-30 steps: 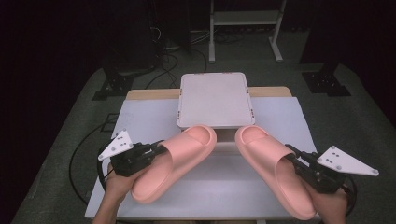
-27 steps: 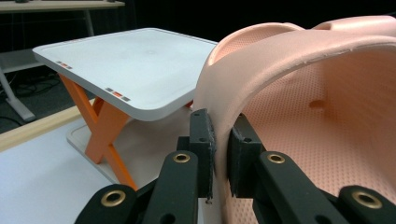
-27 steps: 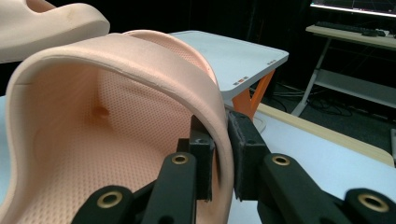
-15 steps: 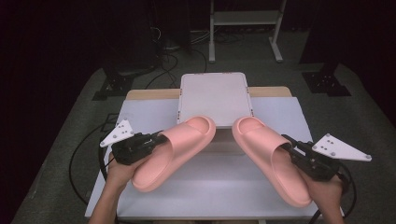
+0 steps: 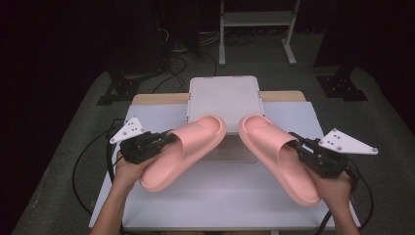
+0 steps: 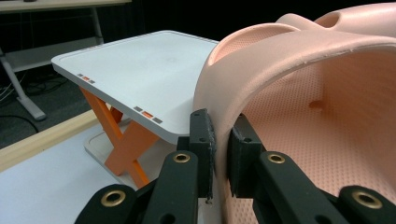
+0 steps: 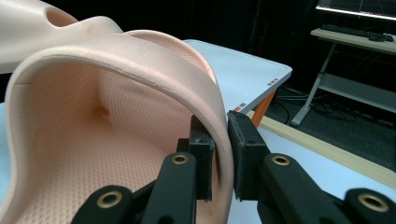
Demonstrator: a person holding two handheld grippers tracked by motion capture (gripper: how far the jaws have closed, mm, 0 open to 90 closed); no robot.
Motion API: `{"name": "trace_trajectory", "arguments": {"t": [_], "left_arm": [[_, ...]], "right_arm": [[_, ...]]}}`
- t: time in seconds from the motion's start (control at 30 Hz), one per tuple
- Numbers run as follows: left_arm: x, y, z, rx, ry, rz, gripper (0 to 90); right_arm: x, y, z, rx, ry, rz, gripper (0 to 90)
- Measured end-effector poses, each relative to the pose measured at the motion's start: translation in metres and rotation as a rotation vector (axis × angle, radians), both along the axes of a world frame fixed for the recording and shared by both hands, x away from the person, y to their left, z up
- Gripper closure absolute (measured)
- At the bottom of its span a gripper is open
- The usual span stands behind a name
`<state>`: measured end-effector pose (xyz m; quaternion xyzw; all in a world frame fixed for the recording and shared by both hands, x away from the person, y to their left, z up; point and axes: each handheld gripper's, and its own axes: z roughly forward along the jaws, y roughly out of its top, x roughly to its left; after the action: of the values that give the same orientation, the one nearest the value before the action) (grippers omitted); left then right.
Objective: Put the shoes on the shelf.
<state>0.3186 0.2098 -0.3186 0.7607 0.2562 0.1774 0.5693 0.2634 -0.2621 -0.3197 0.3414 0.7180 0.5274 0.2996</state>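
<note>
We count two pink slippers, one per gripper, both lifted clear of the tabletop (image 5: pixel 161 115). The left slipper (image 5: pixel 183 152) hangs over the left half of the tabletop, toe pointing toward the far centre. The right slipper (image 5: pixel 284 156) hangs over the right half, toe likewise toward the far centre, so the pair forms a V with the toes near each other but apart.

We see the left gripper (image 5: pixel 169 138) with jaws clamped on the outer side wall of the left slipper's strap; in the left gripper view the wall sits pinched between the two black pads (image 6: pixel 202 140). The right gripper (image 5: pixel 298 146) is clamped the same way on the outer wall of the right slipper; in the right gripper view one pad (image 7: pixel 245 140) lies outside the wall and the other inside.

One white stand (image 5: pixel 224 98) sits at the far centre edge of the tabletop: a flat white top on orange crossed legs (image 6: pixel 119 140). Nothing rests on its top. Both toes overlap its near edge in the high view; we cannot tell whether they touch it.
</note>
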Motion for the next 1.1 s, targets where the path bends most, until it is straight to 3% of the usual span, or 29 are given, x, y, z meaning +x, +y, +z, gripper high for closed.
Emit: {"name": "trace_trajectory", "arguments": {"t": [0.47,0.63,1.1], "left_arm": [[0.025,-0.004,0.010,0.001,0.008,0.021,82.0],[0.032,-0.008,0.011,0.021,0.017,0.019,82.0],[0.053,-0.012,0.019,0.016,0.026,0.043,82.0]], "right_arm": [[0.026,0.004,0.010,-0.003,0.005,-0.005,79.7],[0.034,0.006,0.015,-0.024,0.005,-0.005,79.6],[0.055,0.016,0.025,-0.048,0.014,-0.017,79.6]]}}
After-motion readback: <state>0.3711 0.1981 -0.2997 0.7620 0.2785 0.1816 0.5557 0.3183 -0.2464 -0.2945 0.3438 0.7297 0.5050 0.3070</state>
